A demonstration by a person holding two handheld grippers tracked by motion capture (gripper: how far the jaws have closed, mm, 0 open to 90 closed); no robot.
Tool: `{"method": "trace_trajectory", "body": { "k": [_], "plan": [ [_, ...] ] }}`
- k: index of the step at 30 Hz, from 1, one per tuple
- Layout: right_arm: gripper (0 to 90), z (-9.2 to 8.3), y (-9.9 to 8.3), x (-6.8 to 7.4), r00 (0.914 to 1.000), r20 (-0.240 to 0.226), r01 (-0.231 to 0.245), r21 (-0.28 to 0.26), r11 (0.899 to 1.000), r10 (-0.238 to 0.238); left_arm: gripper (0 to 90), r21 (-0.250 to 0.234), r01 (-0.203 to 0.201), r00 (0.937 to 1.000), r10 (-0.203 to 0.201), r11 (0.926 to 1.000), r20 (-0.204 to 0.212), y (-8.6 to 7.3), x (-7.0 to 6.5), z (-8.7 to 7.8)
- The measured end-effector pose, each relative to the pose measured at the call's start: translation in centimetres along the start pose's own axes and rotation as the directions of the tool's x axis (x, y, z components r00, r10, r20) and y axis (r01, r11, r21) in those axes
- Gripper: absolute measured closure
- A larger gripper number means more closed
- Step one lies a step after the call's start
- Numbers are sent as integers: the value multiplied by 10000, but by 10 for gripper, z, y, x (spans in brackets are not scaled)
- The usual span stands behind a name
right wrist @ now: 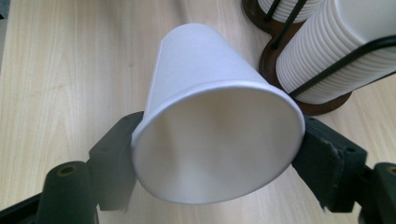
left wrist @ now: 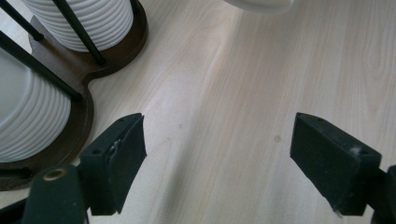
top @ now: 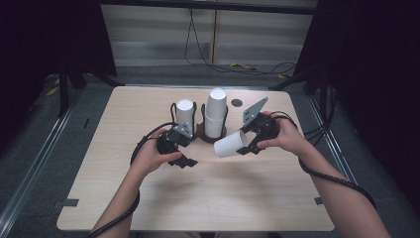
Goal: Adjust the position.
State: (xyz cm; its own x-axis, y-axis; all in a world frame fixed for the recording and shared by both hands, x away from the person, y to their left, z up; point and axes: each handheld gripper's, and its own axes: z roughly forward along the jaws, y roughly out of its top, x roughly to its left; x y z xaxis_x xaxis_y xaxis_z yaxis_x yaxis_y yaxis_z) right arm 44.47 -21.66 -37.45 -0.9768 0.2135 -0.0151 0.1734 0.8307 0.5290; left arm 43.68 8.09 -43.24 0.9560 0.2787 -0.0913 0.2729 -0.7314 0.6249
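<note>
Centrally, toward the far edge of the light wooden table (top: 148, 208), a dark brown cup holder base (left wrist: 84, 116) with black wire uprights carries two stacks of white paper cups: a shorter left stack (top: 184, 113) and a taller right stack (top: 216, 113). The right gripper (right wrist: 219, 154) clamps a single white paper cup (right wrist: 210, 135) near its rim, jaws pressed on both sides; the cup lies tilted sideways, just right of the holder, above the tabletop. The left gripper (left wrist: 217, 158) hangs just near of the left stack, jaws spread wide with nothing between them, bare wood beneath. Broad open table lies near, left and right of both hands. No readable writing shows on the cups or holder.
</note>
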Motion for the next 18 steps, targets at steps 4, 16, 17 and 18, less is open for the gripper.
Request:
{"method": "trace_trajectory", "body": {
  "k": [4, 16, 17, 18],
  "plan": [
    [220, 3, -3, 0, 10000, 26, -31, 286, 9996, 30, 180, -24, 149, 9999, -149, 9999, -13, -4, -1, 1],
    [218, 12, -3, 3, 9996, -6, 279, 715, 9970, -279, 180, -133, 228, 9997, -227, 9997, 17, -13, -3, 4],
    [218, 13, -4, 3, 9995, -8, 309, 720, 9969, -309, 180, -91, 111, 9999, -111, 9999, 38, -13, -3, 4],
    [218, 14, -4, 3, 9996, -3, 294, 756, 9967, -294, 180, -89, 130, 9999, -130, 9999, 15, -14, -3, 4]
  ]
}}
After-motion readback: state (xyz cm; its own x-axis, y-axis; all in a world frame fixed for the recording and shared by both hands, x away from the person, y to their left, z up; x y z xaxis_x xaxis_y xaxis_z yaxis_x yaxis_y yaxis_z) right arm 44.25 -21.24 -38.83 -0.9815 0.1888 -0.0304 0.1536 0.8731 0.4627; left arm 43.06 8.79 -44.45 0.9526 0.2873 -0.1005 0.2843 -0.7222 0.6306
